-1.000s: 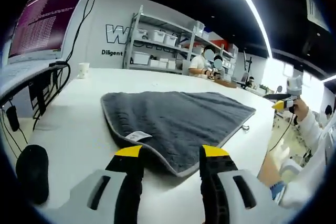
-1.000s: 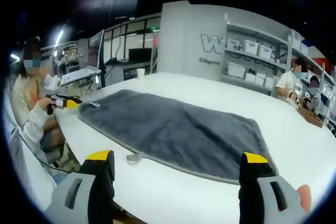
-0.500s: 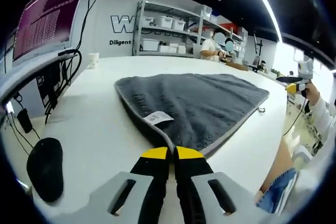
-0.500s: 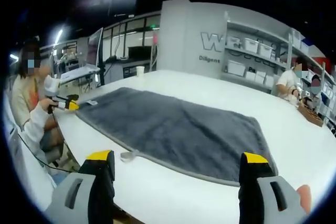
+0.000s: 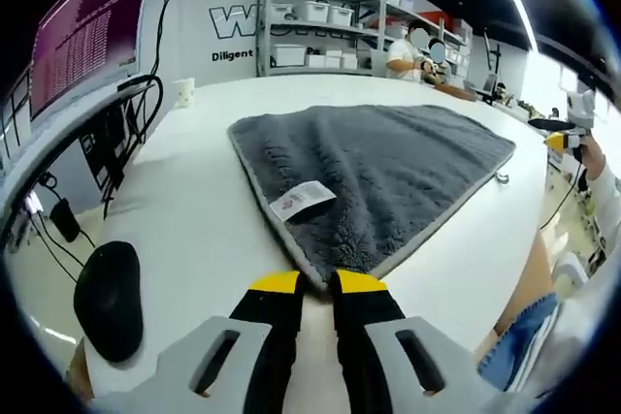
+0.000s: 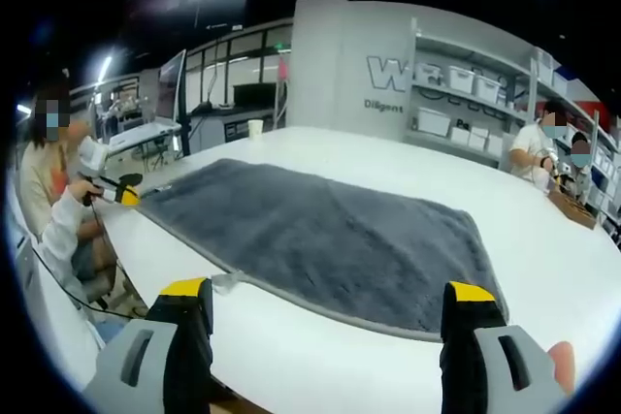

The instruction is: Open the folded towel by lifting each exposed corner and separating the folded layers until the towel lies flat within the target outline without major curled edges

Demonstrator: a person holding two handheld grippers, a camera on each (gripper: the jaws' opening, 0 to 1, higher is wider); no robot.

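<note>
A grey towel with pale edging and a white label lies spread on the white table. My left gripper is shut on the towel's near corner, which tapers to a point between the yellow-tipped jaws. In the right gripper view the same towel stretches across the table, and the left gripper sits at its far left corner in a person's hand. My right gripper stands wide open above the table's near edge, short of the towel's long edge, holding nothing. It also appears far right in the left gripper view.
A black mouse lies left of the left gripper, below a monitor with cables. A paper cup stands at the table's back. Shelving with bins and seated people are behind. A small hanging loop sticks out from the towel's edge.
The left gripper went from open to shut on the towel's near corner and drew it back, stretching it to a point. The right gripper stayed open and still.
</note>
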